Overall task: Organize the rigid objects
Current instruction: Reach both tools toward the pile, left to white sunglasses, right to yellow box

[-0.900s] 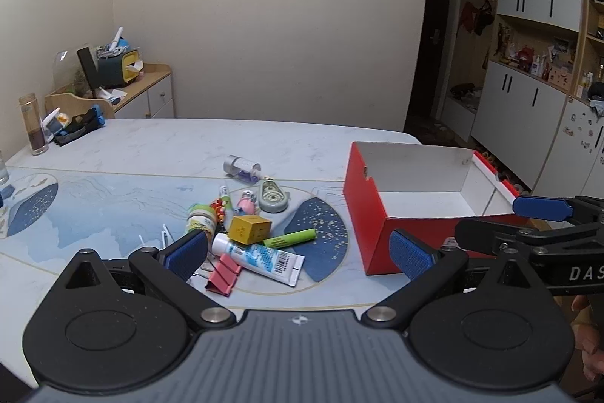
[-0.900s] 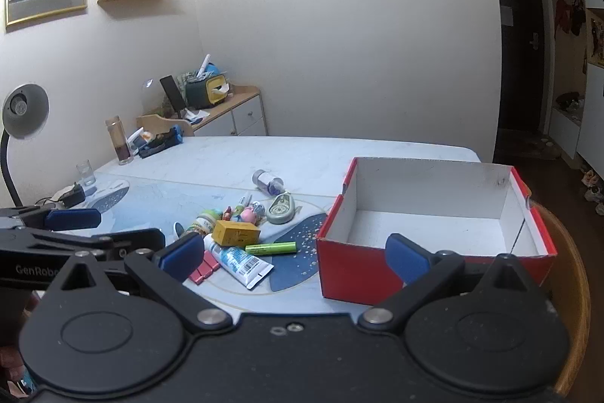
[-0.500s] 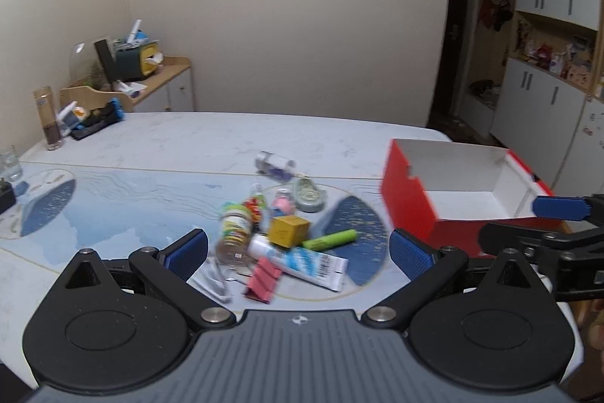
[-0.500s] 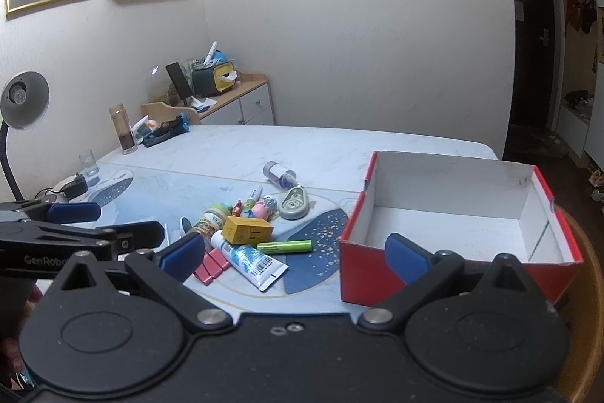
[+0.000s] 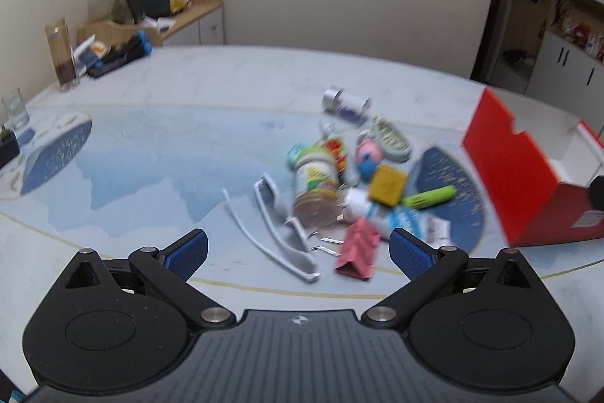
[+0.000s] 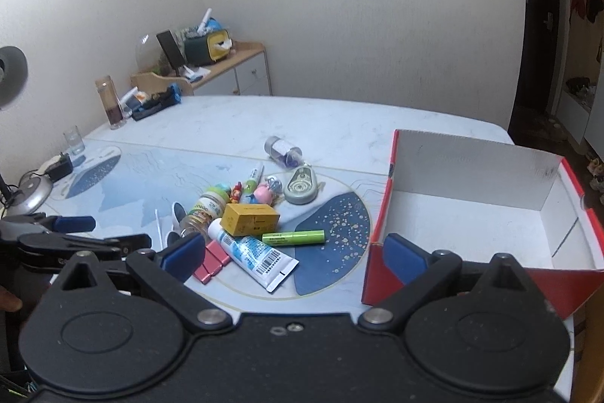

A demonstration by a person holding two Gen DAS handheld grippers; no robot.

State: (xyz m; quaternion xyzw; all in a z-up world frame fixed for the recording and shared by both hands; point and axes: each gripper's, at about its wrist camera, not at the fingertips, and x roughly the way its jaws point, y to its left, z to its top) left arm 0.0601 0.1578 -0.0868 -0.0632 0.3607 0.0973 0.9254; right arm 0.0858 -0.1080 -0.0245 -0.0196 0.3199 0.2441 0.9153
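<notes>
A pile of small objects lies mid-table: a yellow box (image 6: 250,218), a green highlighter (image 6: 293,237), a white-blue tube (image 6: 256,257), a small jar (image 6: 205,208), pink clips (image 6: 212,264), white glasses (image 5: 281,229), a correction tape (image 6: 301,186) and a lying vial (image 6: 283,150). An open red box (image 6: 479,214) with a white inside stands to their right. My left gripper (image 5: 298,252) is open and empty, just in front of the glasses and clips. My right gripper (image 6: 292,255) is open and empty, over the tube and the box's near corner.
A drinking glass (image 6: 74,139), a brown bottle (image 6: 111,106) and a lamp base (image 6: 28,193) stand along the table's left side. A sideboard with clutter (image 6: 211,63) stands by the far wall. The left gripper shows in the right wrist view (image 6: 71,233).
My left gripper has swung left and come closer to the pile; the red box has slid to the right edge of its view. My right gripper has moved slightly forward and right.
</notes>
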